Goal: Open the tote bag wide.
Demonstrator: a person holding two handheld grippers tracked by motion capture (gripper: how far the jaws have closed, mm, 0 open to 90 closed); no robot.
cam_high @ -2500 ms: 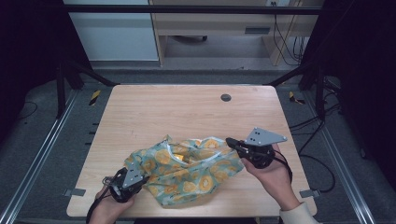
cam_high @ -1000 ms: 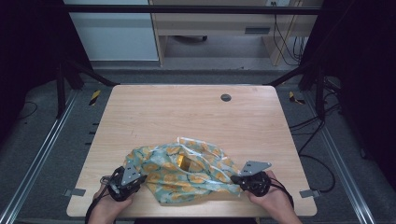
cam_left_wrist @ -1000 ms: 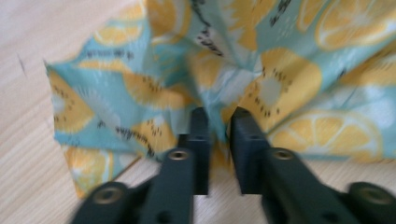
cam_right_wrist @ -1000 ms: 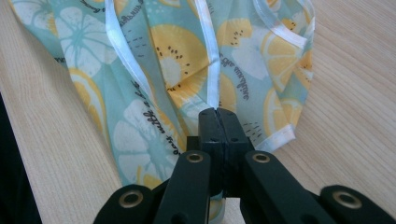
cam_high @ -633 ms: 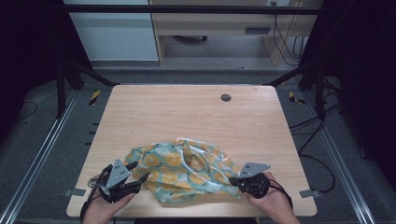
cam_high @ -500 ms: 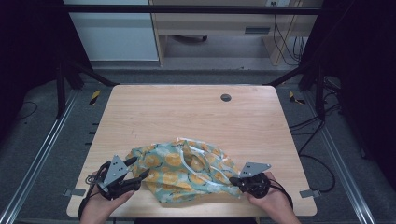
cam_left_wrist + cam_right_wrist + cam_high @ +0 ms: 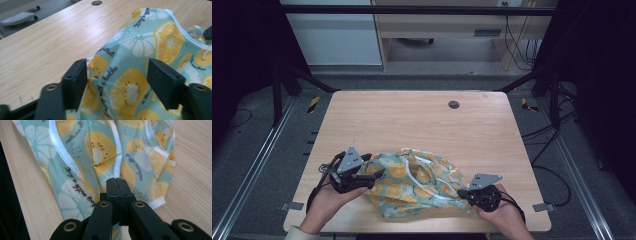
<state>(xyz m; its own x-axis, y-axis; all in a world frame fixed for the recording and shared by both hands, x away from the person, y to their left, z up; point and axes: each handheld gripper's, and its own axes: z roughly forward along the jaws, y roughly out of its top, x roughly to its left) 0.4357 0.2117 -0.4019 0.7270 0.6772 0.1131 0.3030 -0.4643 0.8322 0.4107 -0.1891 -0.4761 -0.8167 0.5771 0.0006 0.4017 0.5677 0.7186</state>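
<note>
Item handled: teal cloth (image 7: pixel 414 182) printed with orange and lemon slices, trimmed in white, crumpled in a loose heap. Location: on the wooden table (image 7: pixel 412 120), close to the near edge, roughly midway between the near left corner and the near right corner, reaching more toward the right one.

Left gripper (image 7: pixel 374 175): held above the surface at the left end of the cloth, toward the near left corner, pointing across the heap. Jaws apart, just opened. In the left gripper view (image 7: pixel 117 82), cloth rising between the two black jaws as a raised fold; left jaw at the fold's edge, right jaw clear of the fabric on the visible side. Pads not pressing; no hold on the fabric. Contact of the left pad with the cloth edge: cannot be told.

Right gripper (image 7: pixel 461 196): low at the right end of the cloth, near the near right corner. Jaws fully together, clamped on the cloth. In the right gripper view (image 7: pixel 116 185), tips meeting at a bunch of fabric with white trim running up from the pinch point; remainder of the cloth spread away from the tips toward the far edge.

Relation between the two: grippers at opposite ends of the heap, cloth lying slack between them, well apart from each other.

Also on the surface: dark round hole (image 7: pixel 454 104) near the far edge, well apart from the cloth.
</note>
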